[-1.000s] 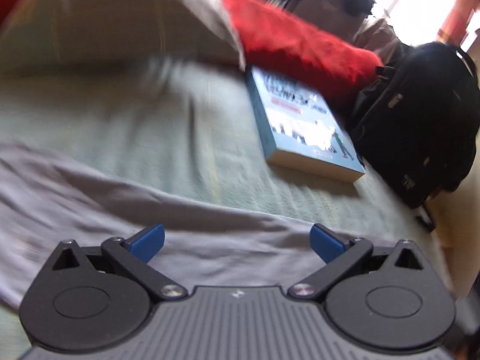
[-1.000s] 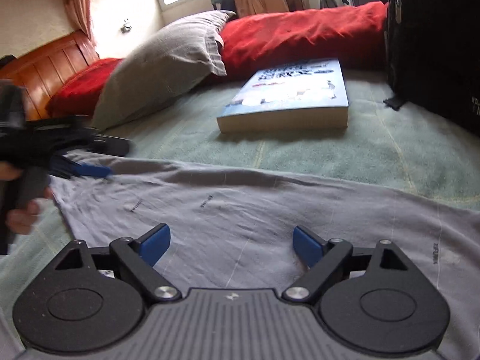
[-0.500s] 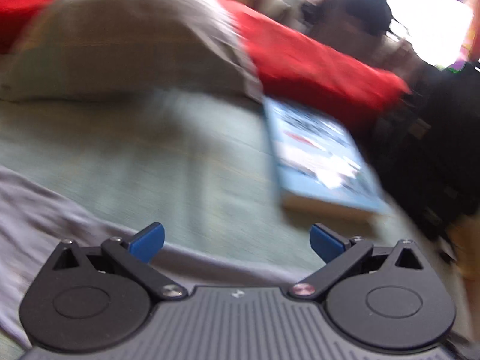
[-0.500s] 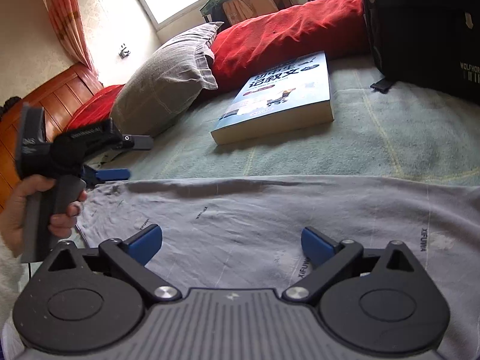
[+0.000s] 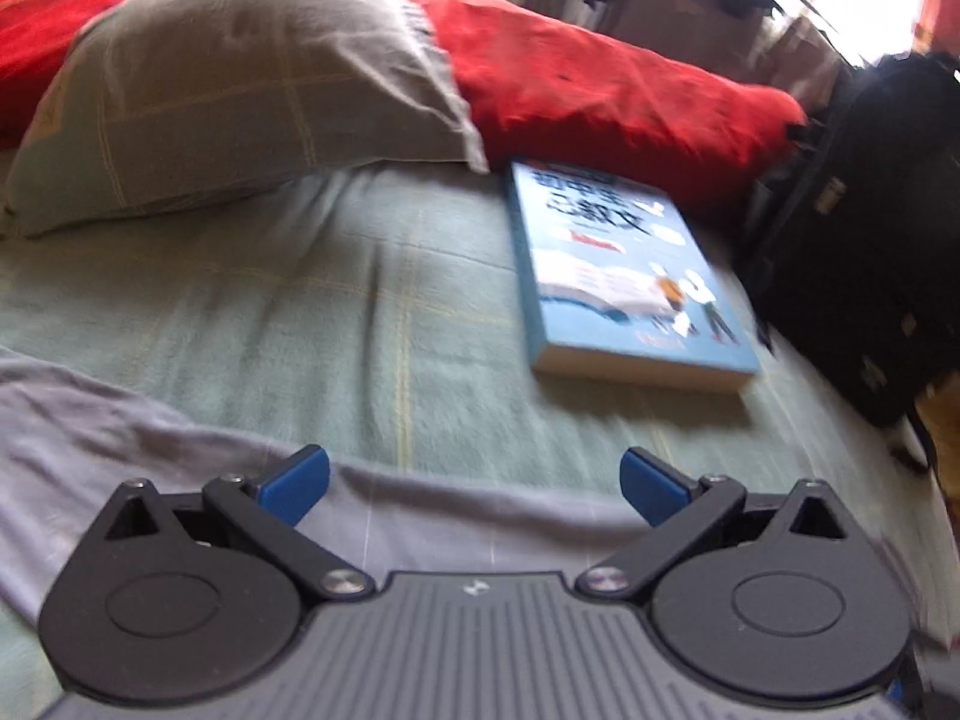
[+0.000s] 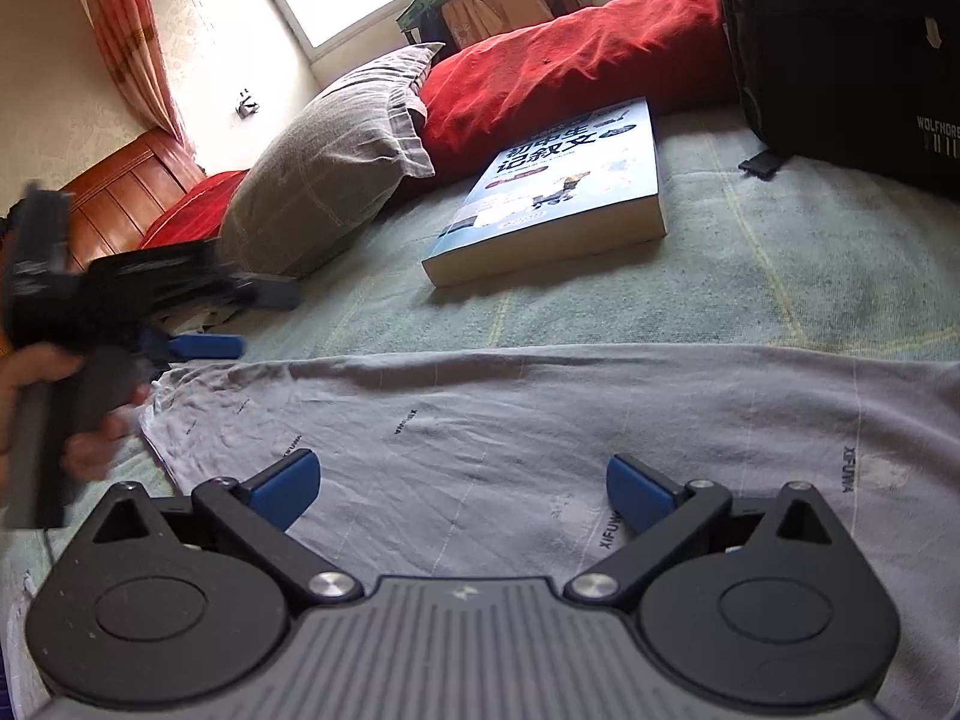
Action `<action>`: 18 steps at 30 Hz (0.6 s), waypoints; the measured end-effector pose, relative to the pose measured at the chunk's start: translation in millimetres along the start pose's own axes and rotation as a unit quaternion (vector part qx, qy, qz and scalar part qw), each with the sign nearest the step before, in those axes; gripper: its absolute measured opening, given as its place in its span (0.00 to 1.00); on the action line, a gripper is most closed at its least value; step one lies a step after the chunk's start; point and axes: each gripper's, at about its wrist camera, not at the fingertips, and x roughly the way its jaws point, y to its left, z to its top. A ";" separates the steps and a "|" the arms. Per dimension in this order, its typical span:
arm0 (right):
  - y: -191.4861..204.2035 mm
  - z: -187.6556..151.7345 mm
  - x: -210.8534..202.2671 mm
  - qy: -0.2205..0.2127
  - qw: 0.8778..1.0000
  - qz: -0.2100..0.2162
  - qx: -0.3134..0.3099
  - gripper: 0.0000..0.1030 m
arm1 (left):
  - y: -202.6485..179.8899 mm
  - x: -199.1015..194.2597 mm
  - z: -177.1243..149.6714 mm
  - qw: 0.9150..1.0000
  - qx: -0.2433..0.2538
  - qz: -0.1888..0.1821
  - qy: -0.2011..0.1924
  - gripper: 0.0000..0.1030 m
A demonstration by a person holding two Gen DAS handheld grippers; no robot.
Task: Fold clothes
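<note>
Left wrist view: the left gripper [image 5: 474, 477] stands released, its blue pads wide apart with nothing between them, above the near edge of the grey garment [image 5: 120, 426]. The garment lies flat on the green bedspread [image 5: 336, 312]. Beyond it a blue book [image 5: 624, 276] lies on the spread, just beside a black backpack [image 5: 870, 228] at the right. A grey pillow [image 5: 240, 84] leans against a red cushion [image 5: 600, 96] at the far side. The picture is soft with blur, and the book's cover text cannot be read here.

Right wrist view: the right gripper [image 6: 462, 483] is also released, pads spread fully, hovering over the garment [image 6: 540, 420] with no cloth pinched. The left gripper [image 6: 204, 347] shows at the left edge, blurred, held by a hand [image 6: 84, 444], its blue finger near the garment's far corner; whether it touches the cloth cannot be told. The book [image 6: 558, 192], pillow [image 6: 336, 162] and cushion [image 6: 570, 72] lie beyond. The backpack [image 6: 840, 48] is cut off by the frame. A wooden headboard [image 6: 132, 186] and a curtain [image 6: 120, 30] stand at the left.
</note>
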 end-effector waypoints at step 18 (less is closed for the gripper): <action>-36.8 19.6 -79.4 0.054 0.992 -0.096 0.060 1.00 | -21.8 -158.5 -156.6 0.982 0.188 -0.031 -0.011 0.99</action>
